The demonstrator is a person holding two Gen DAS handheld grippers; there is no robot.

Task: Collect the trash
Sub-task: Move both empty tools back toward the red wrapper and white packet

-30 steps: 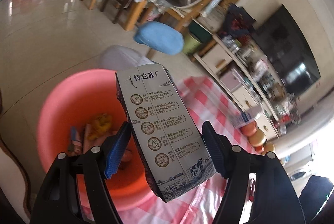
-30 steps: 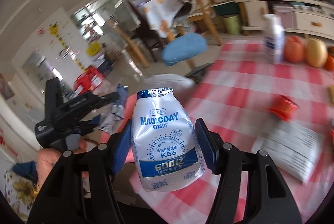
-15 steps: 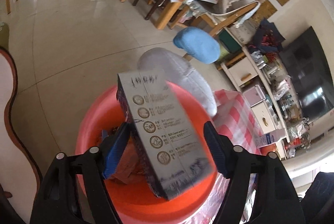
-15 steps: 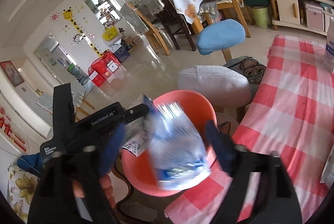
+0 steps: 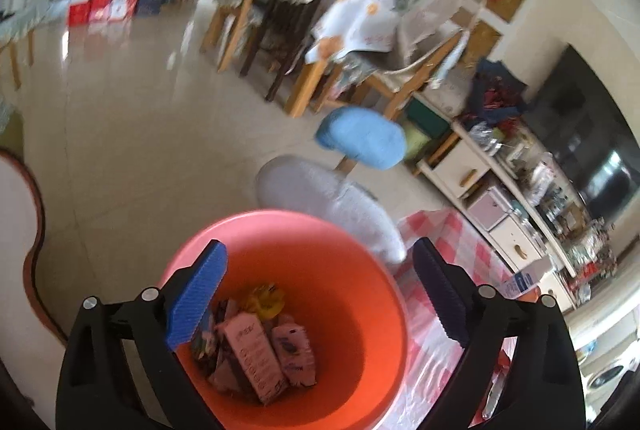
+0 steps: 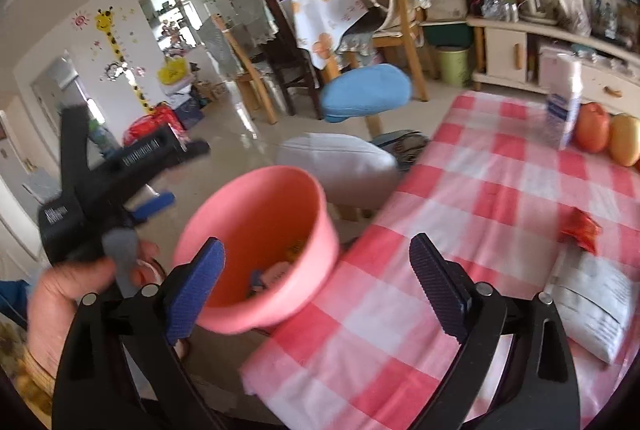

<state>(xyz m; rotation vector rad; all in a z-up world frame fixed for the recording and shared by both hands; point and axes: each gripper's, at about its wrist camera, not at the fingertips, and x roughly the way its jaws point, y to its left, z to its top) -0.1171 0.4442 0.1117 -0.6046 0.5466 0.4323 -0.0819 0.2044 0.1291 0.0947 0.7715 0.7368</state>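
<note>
A pink bucket (image 5: 288,230) stands beside the checked table, seen from above in the left wrist view. In it lie a grey milk carton (image 5: 252,358) and other wrappers. My left gripper (image 5: 320,294) hangs over the bucket, its jaws opening, nothing between them. In the right wrist view the same bucket (image 6: 240,213) sits at the table's edge. My right gripper (image 6: 316,286) is above the bucket's near side and the tablecloth, jaws opening and empty. The left gripper (image 6: 156,185) shows there at the left, held by a hand (image 6: 68,290).
On the red-and-white checked table (image 6: 500,189) lie a red wrapper (image 6: 582,228), a white printed bag (image 6: 596,306), a white bottle (image 6: 562,97) and fruit (image 6: 592,125). A grey stool (image 6: 340,161) and blue stool (image 6: 368,93) stand beyond the bucket.
Both grippers swung over the bucket and opened. The grey carton left the left jaws and lies in the bucket. The white-and-blue pouch dropped out of the right jaws.
</note>
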